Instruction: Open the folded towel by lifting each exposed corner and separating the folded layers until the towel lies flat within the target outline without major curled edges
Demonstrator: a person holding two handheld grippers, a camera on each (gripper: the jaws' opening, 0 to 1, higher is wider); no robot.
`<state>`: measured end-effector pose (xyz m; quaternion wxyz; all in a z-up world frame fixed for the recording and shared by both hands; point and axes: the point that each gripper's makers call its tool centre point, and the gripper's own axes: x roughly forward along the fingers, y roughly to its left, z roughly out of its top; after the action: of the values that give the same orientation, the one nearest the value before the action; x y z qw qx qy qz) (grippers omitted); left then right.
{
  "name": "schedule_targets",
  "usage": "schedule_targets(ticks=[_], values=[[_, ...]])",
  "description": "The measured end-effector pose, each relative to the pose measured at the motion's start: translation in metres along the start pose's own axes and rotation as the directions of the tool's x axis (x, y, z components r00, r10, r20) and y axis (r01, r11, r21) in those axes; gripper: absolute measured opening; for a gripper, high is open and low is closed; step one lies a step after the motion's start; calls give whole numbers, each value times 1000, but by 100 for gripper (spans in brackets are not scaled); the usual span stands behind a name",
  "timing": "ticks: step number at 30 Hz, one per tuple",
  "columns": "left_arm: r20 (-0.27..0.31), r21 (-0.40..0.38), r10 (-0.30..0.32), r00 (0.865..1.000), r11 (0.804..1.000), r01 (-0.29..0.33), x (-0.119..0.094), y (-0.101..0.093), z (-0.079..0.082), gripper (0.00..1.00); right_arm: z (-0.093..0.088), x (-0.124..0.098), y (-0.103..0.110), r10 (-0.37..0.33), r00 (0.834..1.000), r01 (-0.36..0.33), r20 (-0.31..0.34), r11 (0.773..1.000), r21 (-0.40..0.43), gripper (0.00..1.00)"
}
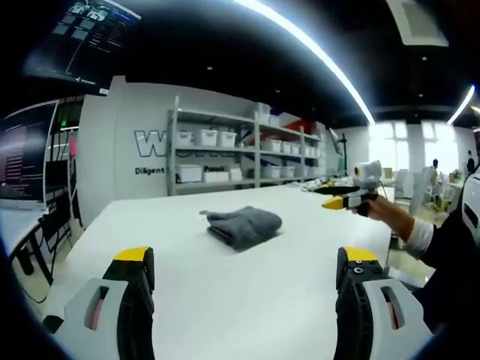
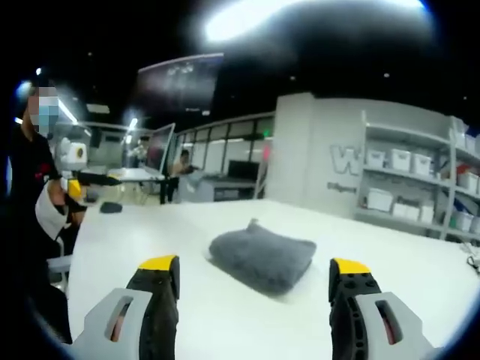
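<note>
A grey towel (image 1: 246, 225) lies folded in a thick bundle near the middle of the white table (image 1: 187, 300). My left gripper (image 1: 247, 259) is open, its yellow-tipped jaws wide apart and well short of the towel. The right gripper (image 1: 347, 199) comes in from the right, held in a hand above the table's far right side. In the right gripper view the folded towel (image 2: 262, 255) sits just beyond my open right gripper (image 2: 255, 266), with nothing between the jaws. The left gripper (image 2: 84, 178) is small at the far left, held by a person.
Shelves with white bins (image 1: 225, 150) stand behind the table. Monitors (image 1: 26, 157) and cables sit past its left edge. A small dark object (image 2: 111, 207) lies on the table's far end. A person's sleeve (image 1: 442, 247) is at the right.
</note>
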<state>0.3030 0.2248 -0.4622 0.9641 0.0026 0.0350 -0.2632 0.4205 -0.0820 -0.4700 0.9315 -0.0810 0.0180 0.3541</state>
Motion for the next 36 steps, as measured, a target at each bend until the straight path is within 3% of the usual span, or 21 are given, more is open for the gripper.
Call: schedule_targets(ticks=[18,20,23,36], values=[[31,12,24,999,1000,-24,-6,6,9,99,-14,24,-13,-12,999,11,-33,1000,-14,77],[31,14,26,999,1000,-27,-7,7,9,99,-19,27,-11,25,998,-27,-49,998,-53,74],[53,21,38,998,999,-39,-10,9,13,97,-22,30,-16,26,999,-30,-43,997,-75,73],[40,12,39,998,999,-40,-10,10,12,99,-32,43,-26,84,996,-85,-30,996,-27,72]])
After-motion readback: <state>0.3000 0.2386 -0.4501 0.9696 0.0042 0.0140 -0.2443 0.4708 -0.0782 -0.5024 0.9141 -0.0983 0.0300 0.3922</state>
